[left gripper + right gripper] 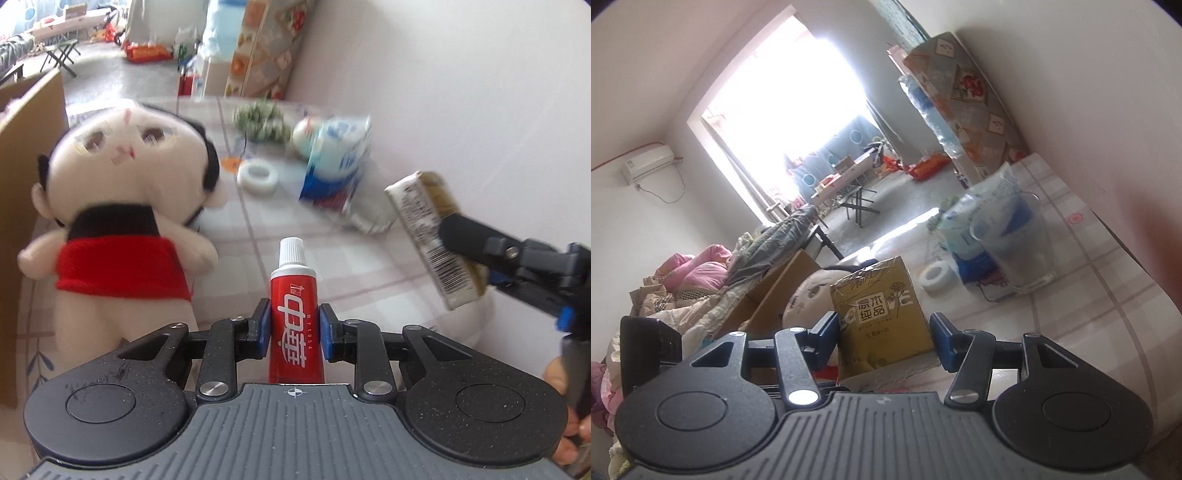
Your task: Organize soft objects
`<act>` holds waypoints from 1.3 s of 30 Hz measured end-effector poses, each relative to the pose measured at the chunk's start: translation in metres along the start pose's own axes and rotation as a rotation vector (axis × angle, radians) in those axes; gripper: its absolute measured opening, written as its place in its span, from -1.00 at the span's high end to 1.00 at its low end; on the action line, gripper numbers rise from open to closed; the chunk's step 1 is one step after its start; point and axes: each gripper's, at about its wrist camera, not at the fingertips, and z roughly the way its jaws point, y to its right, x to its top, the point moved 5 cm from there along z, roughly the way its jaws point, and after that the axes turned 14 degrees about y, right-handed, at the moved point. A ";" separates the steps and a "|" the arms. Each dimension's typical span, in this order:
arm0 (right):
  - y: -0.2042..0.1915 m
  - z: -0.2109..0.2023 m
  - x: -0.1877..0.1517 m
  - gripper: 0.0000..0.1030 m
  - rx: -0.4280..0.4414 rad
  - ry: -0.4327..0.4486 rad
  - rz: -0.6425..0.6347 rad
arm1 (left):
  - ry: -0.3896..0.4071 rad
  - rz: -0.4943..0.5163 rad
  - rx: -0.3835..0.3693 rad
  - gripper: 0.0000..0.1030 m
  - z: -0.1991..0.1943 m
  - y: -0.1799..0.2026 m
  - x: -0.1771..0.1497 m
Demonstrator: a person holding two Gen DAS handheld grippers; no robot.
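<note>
Step in hand: I judge I am mid-pickup, both grippers loaded, items lifted off the checked tablecloth (369,266) and not yet delivered anywhere.
Left gripper (294,328): I have its blue pads (263,328) pressed on both sides of the red toothpaste tube (293,295); the jaws stand narrow, clamped on the tube's body, white cap pointing away from me.
Right gripper (882,336): I hold the gold tissue pack (882,314) between its jaws, about half spread; the left pad touches the pack, while on the right side contact is hard to make out in the right wrist view. In the left wrist view the same pack (428,240) sits tilted in that gripper's black fingers, above the table.
Task's things still on the table: the plush doll (125,206) stands upright at the left, just beside the cardboard box (33,122); a blue-and-white plastic bag (340,158) lies farther back, with a white tape roll (258,175) between doll and bag.
Glass: a clear tumbler (1015,243) stands in front of the bag.
Next move, my guess: I carry tube and pack to a collecting spot, perhaps the cardboard box, though I cannot tell the destination. It calls for keeping the squeeze light on the soft tube and clearing the doll's head.
</note>
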 end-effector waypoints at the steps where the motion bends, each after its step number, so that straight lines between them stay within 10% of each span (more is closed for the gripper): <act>1: -0.006 0.000 0.003 -0.11 0.011 0.006 -0.007 | 0.020 -0.007 -0.005 0.52 -0.007 -0.001 0.004; 14: -0.125 0.004 0.043 -0.11 0.227 0.086 -0.142 | 0.331 -0.091 -0.005 0.52 -0.123 -0.029 0.066; 25: -0.246 0.058 0.042 -0.11 0.463 -0.017 -0.176 | 0.517 -0.139 0.184 0.52 -0.215 -0.110 0.109; 31: -0.293 0.123 0.009 -0.11 0.490 -0.202 -0.138 | 0.466 -0.214 0.278 0.52 -0.222 -0.176 0.119; 39: -0.291 0.215 -0.061 -0.11 0.322 -0.524 -0.087 | 0.232 -0.283 0.356 0.52 -0.178 -0.253 0.097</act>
